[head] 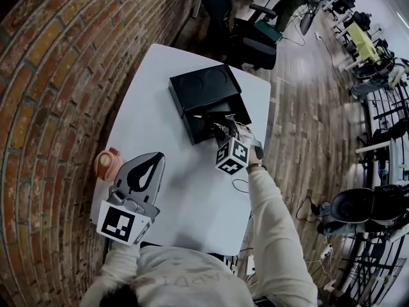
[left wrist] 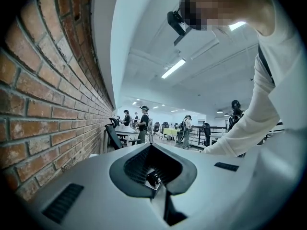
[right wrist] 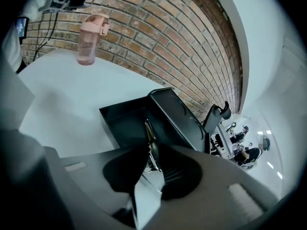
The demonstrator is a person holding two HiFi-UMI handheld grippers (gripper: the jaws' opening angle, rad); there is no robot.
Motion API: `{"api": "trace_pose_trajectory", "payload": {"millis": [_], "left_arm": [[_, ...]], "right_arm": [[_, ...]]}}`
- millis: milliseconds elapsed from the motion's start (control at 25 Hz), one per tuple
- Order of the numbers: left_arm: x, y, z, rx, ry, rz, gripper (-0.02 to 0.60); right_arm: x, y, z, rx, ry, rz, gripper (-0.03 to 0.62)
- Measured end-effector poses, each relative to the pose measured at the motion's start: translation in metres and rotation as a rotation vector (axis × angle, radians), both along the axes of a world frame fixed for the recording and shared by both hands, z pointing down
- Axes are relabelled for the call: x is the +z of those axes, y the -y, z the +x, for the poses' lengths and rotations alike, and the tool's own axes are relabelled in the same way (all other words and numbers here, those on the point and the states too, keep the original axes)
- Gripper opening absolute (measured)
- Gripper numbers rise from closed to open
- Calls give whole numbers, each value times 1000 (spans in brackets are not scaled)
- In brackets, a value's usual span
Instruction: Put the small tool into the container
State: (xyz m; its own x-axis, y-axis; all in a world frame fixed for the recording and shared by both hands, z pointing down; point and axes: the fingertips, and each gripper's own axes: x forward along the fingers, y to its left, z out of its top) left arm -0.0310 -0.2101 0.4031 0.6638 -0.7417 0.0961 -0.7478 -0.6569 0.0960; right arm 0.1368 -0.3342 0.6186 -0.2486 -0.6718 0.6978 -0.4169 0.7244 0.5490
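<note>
Right gripper point(right wrist: 149, 150) is closed on the small tool point(right wrist: 148, 132), a thin metal piece that sticks out past the jaws. Only the right gripper view shows this grip clearly. The head view shows the gripper over the near, open half of the black container point(head: 203, 85) on the white table point(head: 160, 120), with the lid open at the far side. The tool points into this half; whether it touches the bottom I cannot tell. The left gripper point(head: 153, 160) is at the near left beside a pink bottle point(head: 107, 163), jaws together and empty.
</note>
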Motion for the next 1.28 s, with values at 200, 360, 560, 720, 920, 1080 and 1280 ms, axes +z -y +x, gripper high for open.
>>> {"api": "trace_pose_trajectory", "payload": {"millis": [200, 360, 560, 720, 920, 1080, 1280], "left_arm": [[-6, -6, -5, 0, -3, 13, 5], [-10, -12, -5, 6, -6, 20, 5], [-17, -19, -3, 19, -11, 36, 5], [-24, -24, 0, 34, -14, 49, 5], [-33, -32, 6, 62, -16, 68, 5], [-41, -39, 15, 81, -18, 80, 5], [-50, -48, 26, 113, -18, 97, 5]], "right_arm": [[-7, -12, -1, 51, 63, -6, 39], [-23, -23, 1, 115, 187, -9, 9], [-59, -39, 3, 190, 384, 13, 9], [-93, -53, 6, 234, 497, 67, 9], [-126, -76, 13, 283, 583, 127, 9], [-147, -97, 23, 324, 645, 170, 9], [-168, -123, 30, 362, 715, 202, 9]]}}
